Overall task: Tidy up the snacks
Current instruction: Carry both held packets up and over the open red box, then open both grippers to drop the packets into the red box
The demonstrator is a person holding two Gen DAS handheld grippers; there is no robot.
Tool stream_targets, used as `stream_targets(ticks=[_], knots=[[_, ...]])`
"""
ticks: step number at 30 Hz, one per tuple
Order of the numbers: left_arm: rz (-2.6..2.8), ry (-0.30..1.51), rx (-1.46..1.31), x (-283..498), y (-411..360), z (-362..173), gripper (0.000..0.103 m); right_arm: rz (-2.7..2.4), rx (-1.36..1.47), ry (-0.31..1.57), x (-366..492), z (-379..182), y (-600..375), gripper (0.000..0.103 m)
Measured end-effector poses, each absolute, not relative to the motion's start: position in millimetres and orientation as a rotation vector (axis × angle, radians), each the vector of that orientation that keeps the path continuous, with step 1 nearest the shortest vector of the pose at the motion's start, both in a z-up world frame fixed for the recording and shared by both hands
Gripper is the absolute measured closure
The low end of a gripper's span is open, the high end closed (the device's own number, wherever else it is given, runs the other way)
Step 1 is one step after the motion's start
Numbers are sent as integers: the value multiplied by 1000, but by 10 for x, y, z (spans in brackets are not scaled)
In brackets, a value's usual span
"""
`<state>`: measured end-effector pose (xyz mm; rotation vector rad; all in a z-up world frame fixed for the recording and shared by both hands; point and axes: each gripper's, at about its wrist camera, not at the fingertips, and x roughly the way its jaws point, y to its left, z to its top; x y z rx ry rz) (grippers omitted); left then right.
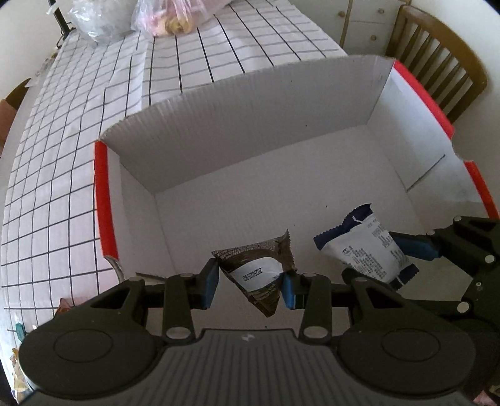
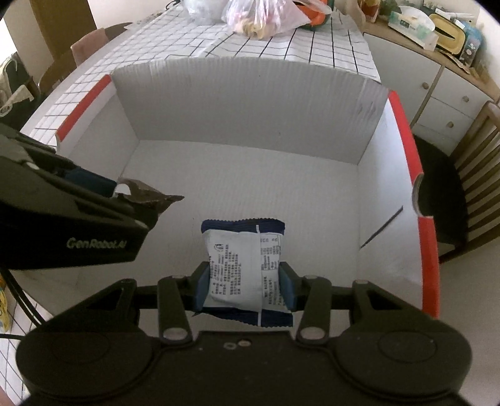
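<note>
A white cardboard box with red-edged rims stands open on the checked tablecloth; it also shows in the right wrist view. My left gripper is shut on a brown triangular snack packet and holds it over the box's near part. That packet shows at the left of the right wrist view. My right gripper is shut on a blue and white snack packet, held above the box floor. It appears at the right of the left wrist view.
Plastic bags of food lie at the table's far end. A wooden chair stands right of the box. A cabinet with cluttered top is at the right. More packets lie by the table's near left edge.
</note>
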<state>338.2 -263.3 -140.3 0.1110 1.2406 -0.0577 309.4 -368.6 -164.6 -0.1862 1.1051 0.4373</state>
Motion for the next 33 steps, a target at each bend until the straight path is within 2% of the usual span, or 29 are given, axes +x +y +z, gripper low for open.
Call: stream_targets(ticks=[5,8,11,13,15,19,24,27,33], knots=[[-51,1254,106,3360,-2637,-1436,61,441,-187,1108,3117,-1654,-3654,59],[-51,1245,99,3354,-2617,-1424,53,447,-181,1098,3108,-1630,-3658,57],[-61,1228,81,3327,-2600,-1383,53,450,-170,1080,3099,-1568,-3679,51],[-66,1212,71,3292,-2587,-1341,48,452,-152,1060,3090,-1506,-3710,46],[-66,1188,56,3238,-2555,-1277,45,454,-136,1036,3070,-1435,-3742,36],[-68,1152,30,3133,-2489,-1152,45,454,-108,1008,2997,-1300,-3782,34],[-64,1091,8,2946,-2366,-960,45,469,-101,948,2829,-1092,-3758,25],[-66,1050,-21,2824,-2254,-843,40,477,-88,911,2731,-967,-3734,23],[-76,976,-52,2523,-1992,-621,39,484,-57,853,2456,-728,-3624,17]])
